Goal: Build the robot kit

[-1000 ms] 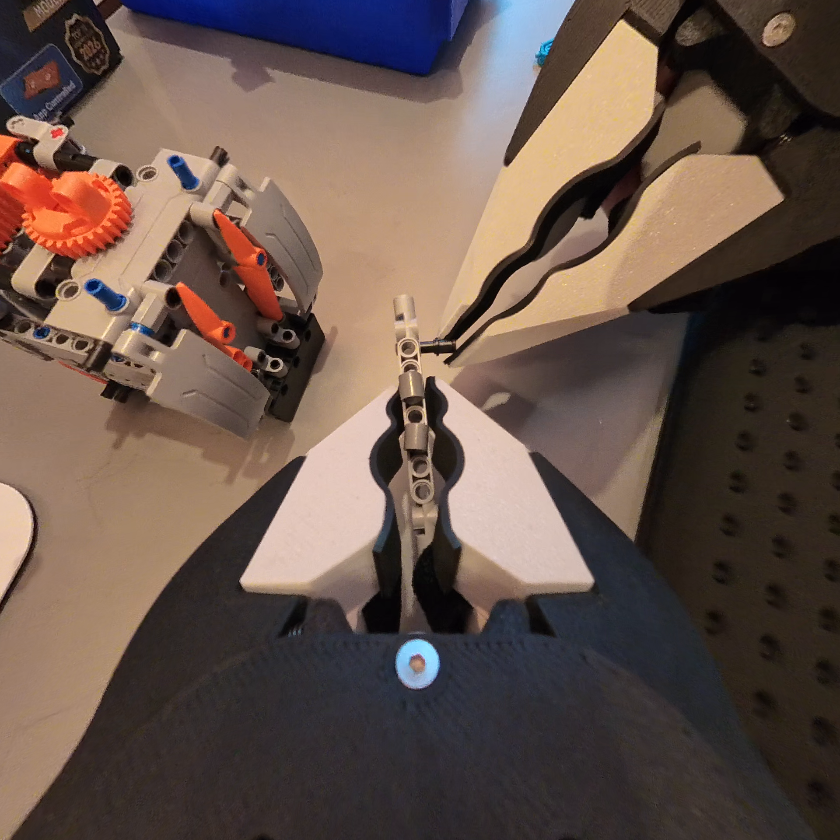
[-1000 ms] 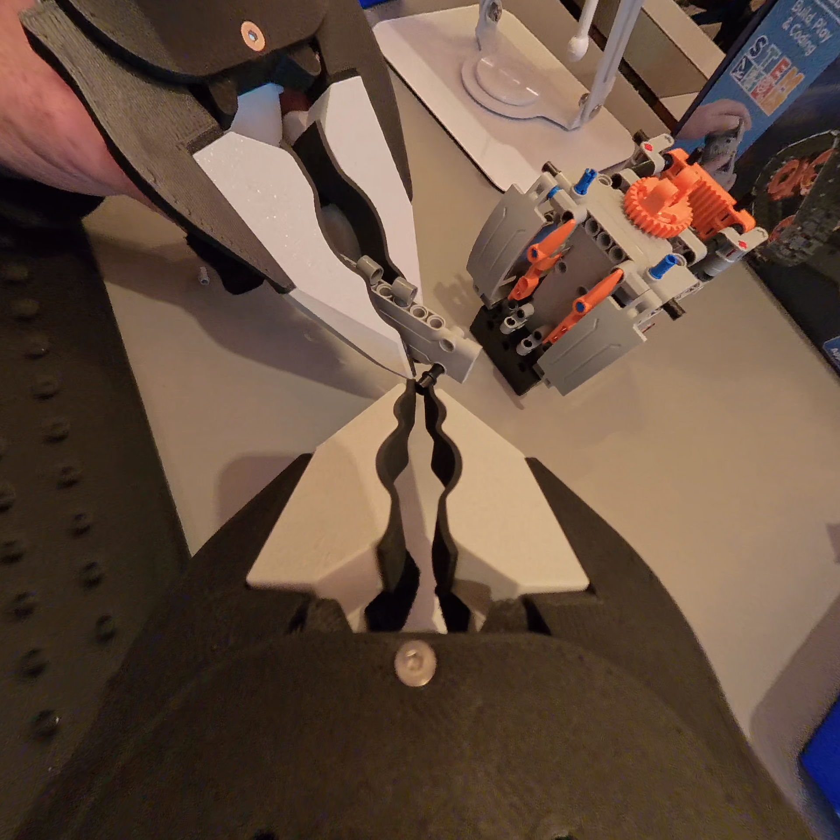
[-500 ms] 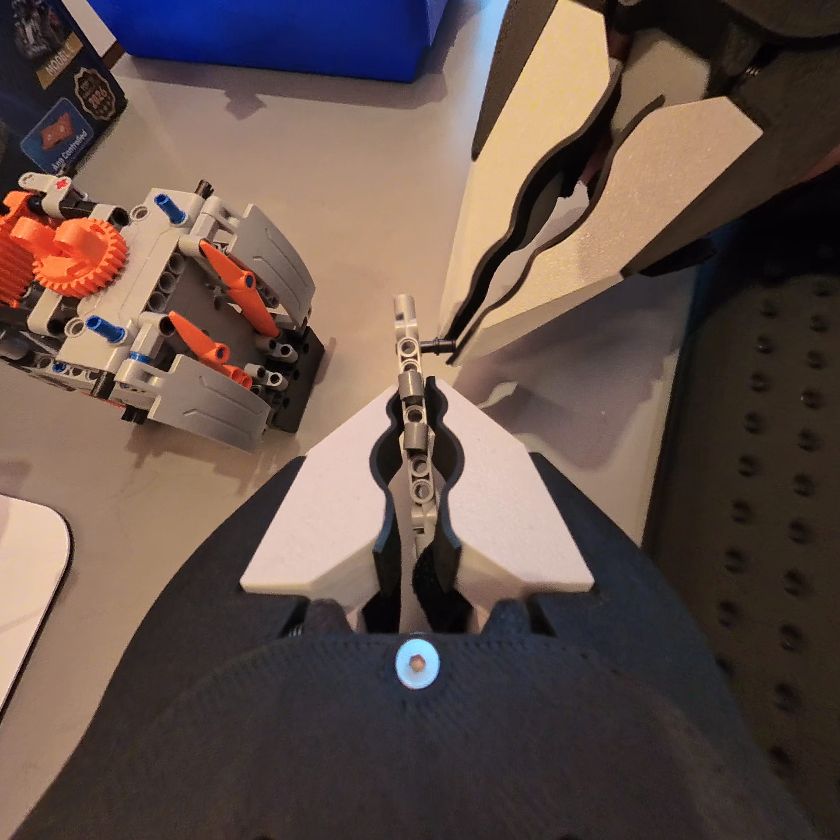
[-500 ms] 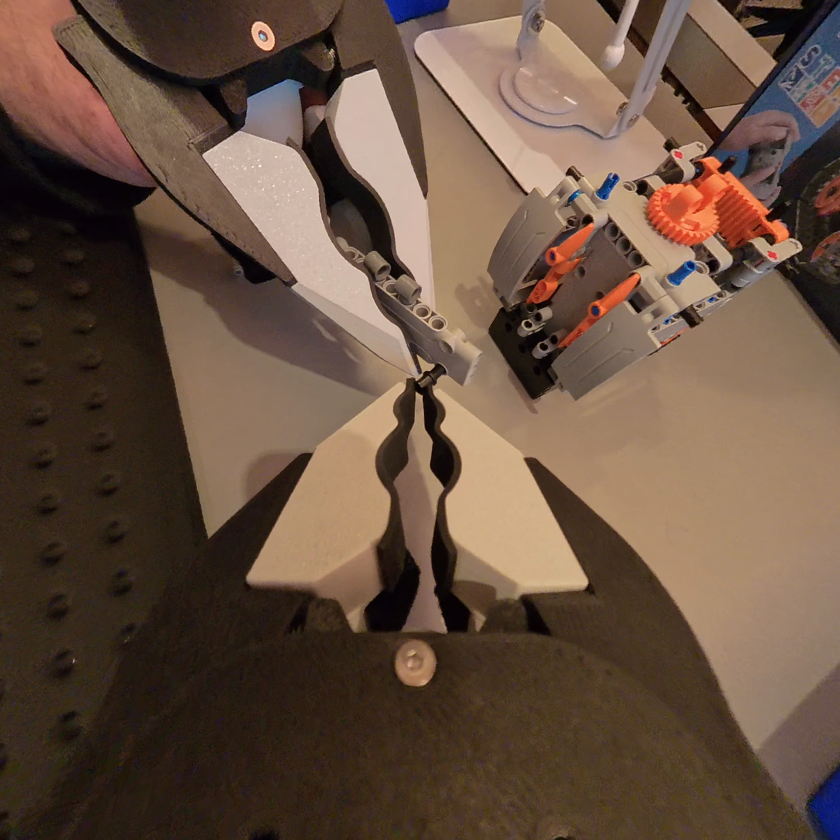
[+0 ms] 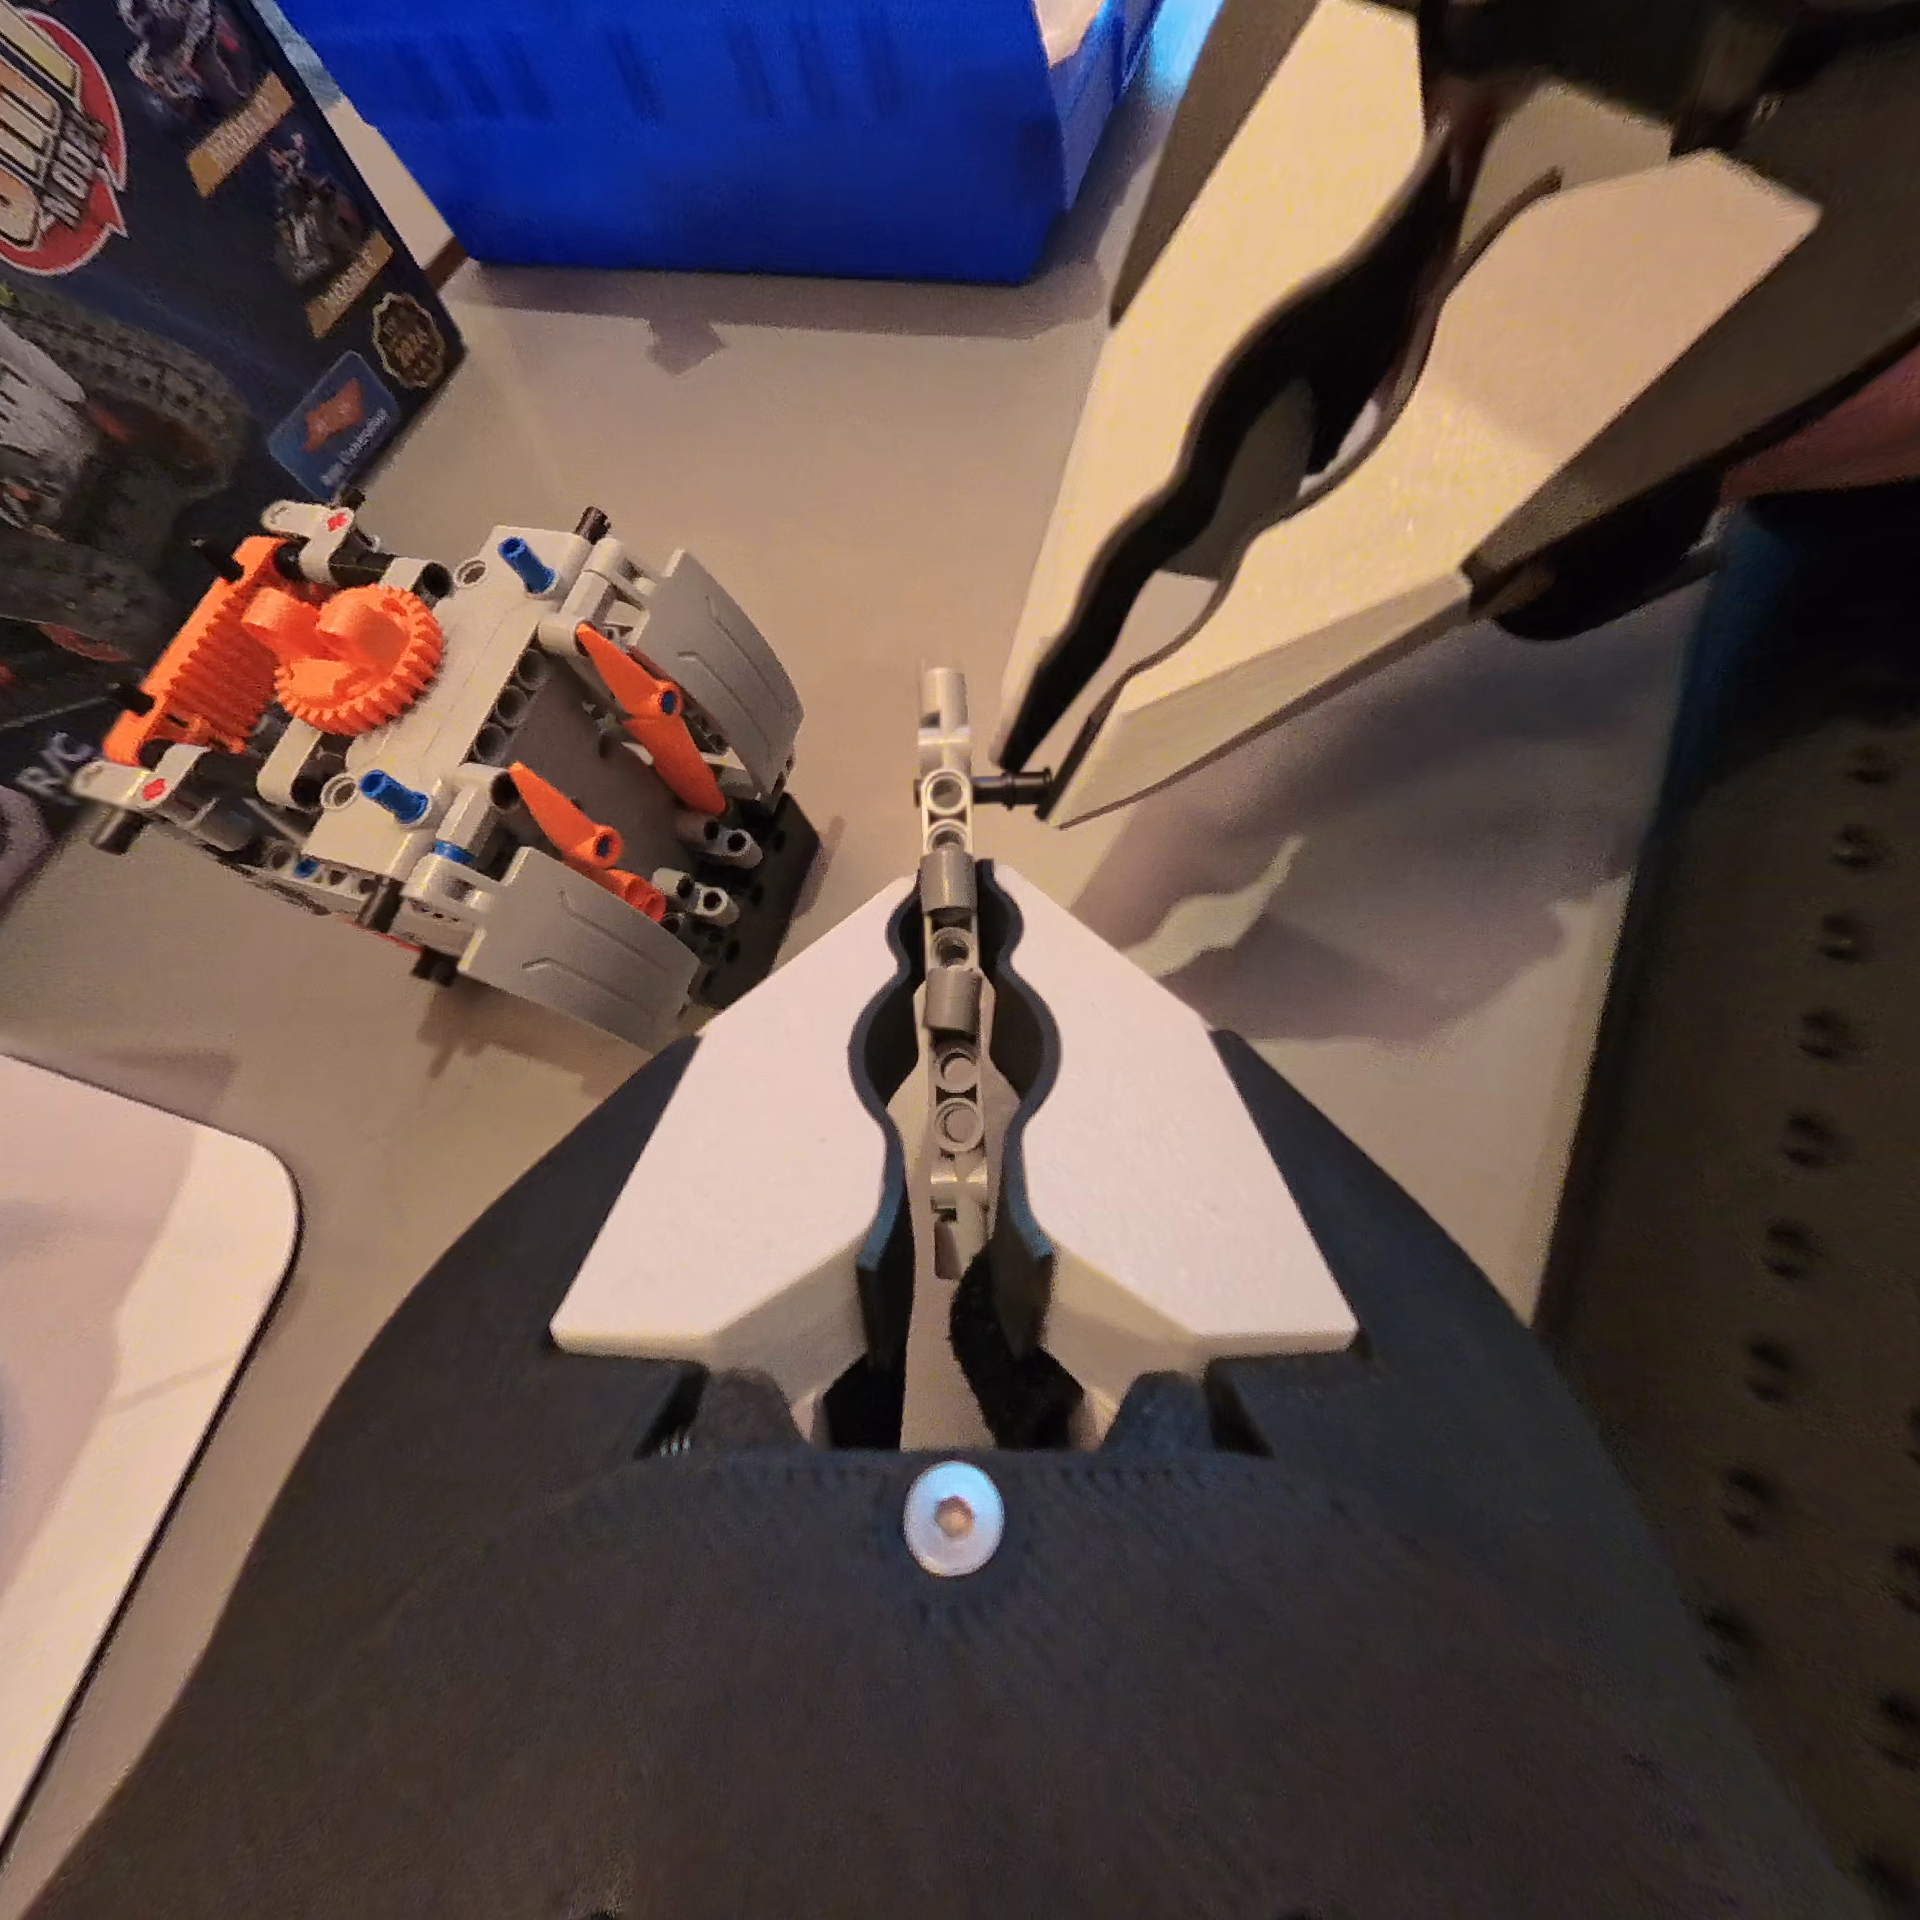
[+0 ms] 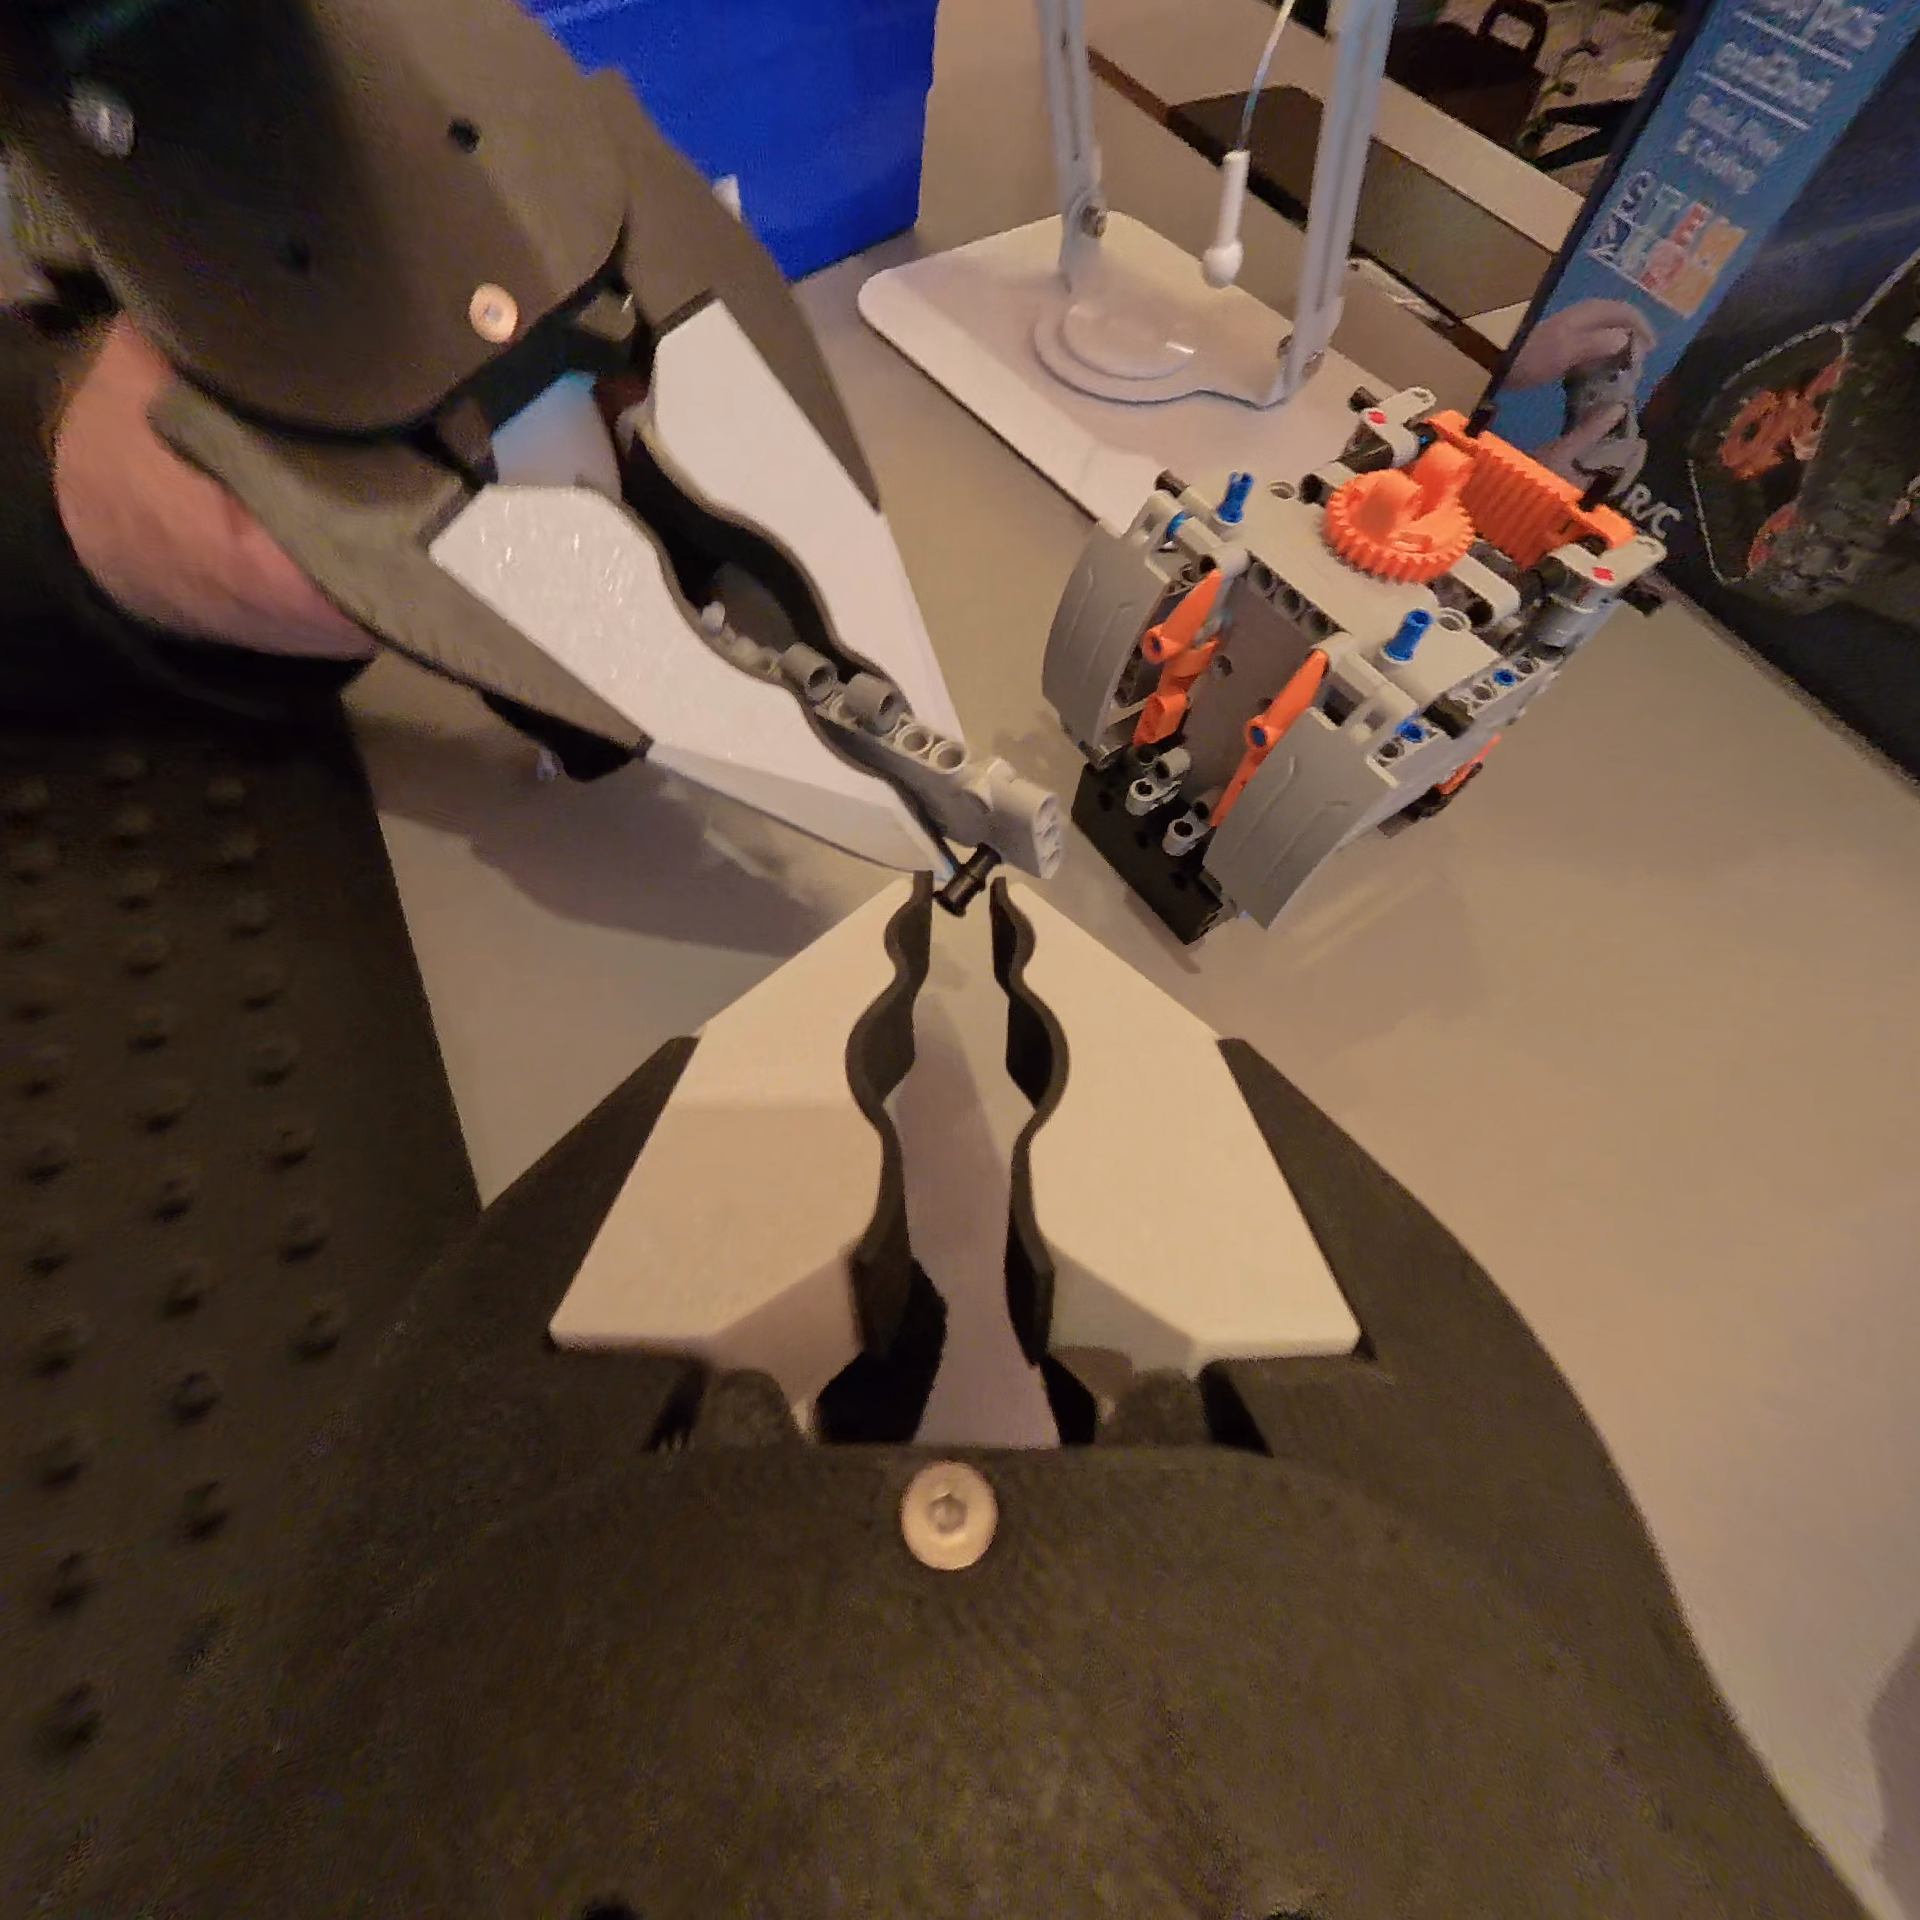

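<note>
The left hand-held gripper [image 5: 948,894] clamps a grey perforated beam [image 5: 945,810] lengthwise. A black pin [image 6: 964,885] sticks from the beam's side, and the right hand-held gripper [image 6: 956,894] has parted tips astride its free end. The half-built grey-and-orange model [image 5: 447,769] sits nearby on the worktop [image 5: 883,468].

Hobby desk: kit box [image 6: 1766,260], lamp base [image 6: 1049,343]

Warm, dim indoor light from overhead. Soft shadows fall on the grey table [image 5: 914,436] beside the brick model [image 5: 447,769]. Motion blur smears both views, strongest toward edges. Wide-angle lens bows the corners. No glare; near housings fall dark.
</note>
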Demonstrator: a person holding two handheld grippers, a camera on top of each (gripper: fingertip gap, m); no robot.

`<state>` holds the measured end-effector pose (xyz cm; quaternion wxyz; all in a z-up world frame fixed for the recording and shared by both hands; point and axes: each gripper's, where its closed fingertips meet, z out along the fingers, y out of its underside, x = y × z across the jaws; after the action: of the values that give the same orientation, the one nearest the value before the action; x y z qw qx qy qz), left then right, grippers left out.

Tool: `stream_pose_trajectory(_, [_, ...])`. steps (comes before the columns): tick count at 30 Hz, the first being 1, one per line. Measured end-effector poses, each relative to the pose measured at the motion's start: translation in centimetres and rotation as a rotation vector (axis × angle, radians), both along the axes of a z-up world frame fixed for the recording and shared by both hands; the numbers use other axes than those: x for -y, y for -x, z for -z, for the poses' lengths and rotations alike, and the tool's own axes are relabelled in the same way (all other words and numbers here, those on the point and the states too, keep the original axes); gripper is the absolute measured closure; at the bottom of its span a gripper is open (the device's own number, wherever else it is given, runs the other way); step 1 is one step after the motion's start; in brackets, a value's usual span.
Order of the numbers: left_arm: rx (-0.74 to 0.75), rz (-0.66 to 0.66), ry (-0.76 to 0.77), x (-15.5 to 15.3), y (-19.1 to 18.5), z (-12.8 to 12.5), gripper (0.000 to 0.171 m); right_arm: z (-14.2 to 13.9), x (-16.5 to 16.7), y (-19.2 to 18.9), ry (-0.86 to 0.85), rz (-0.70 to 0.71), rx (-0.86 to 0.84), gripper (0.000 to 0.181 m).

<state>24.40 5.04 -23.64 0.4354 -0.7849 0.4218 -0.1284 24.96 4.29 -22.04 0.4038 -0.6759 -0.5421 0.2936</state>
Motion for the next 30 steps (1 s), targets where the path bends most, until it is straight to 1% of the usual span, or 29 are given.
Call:
stream_pose_trajectory(3, [-0.02,-0.018,-0.044,-0.3,0.0,-0.3,0.166,-0.2,-0.2,0.0,0.044,0.034,-0.038,0.176])
stream_pose_trajectory(5, [-0.02,-0.029,-0.052,-0.4,0.0,-0.3,0.166,0.1,-0.3,-0.1,0.014,0.055,-0.005,0.179])
stream_pose_trajectory(9, [-0.02,-0.011,-0.067,-0.1,-0.5,-0.6,0.166,-0.5,-0.6,-0.4,0.003,0.077,-0.026,0.181])
stream_pose_trajectory(11, [-0.03,-0.025,-0.082,-0.2,-0.4,-0.7,0.166,-0.5,-0.5,-0.2,-0.001,0.07,-0.028,0.181])
stream_pose_trajectory(14, [-0.039,-0.071,-0.153,-0.8,0.4,-1.8,0.166,-1.3,-0.4,-0.6,-0.002,0.067,-0.075,0.181])
stream_pose_trajectory(16, [-0.02,-0.071,-0.158,-0.8,0.4,-2.1,0.166,-1.7,-0.5,-0.7,0.013,0.077,-0.1,0.173])
stream_pose_trajectory(19, [-0.024,-0.056,-0.215,-0.5,0.0,-3.0,0.166,-1.3,-0.4,-0.3,0.028,0.078,-0.087,0.167])
stream_pose_trajectory(22, [-0.031,-0.048,-0.246,-0.3,-0.4,-3.4,0.166,-1.7,-0.2,-0.1,0.029,0.077,-0.108,0.175])
stream_pose_trajectory(24, [-0.046,-0.049,-0.262,-0.3,-0.4,-3.3,0.166,-1.6,-0.2,0.0,0.027,0.08,-0.102,0.177])
stream_pose_trajectory(27, [-0.019,-0.037,-0.266,-0.3,-0.5,-3.5,0.166,-2.0,-0.2,-0.1,-0.014,0.092,-0.094,0.178])
stream_pose_trajectory(30, [0.009,-0.022,-0.252,-0.2,-0.6,-3.6,0.165,-1.9,-0.3,-0.2,-0.107,0.111,-0.032,0.178])
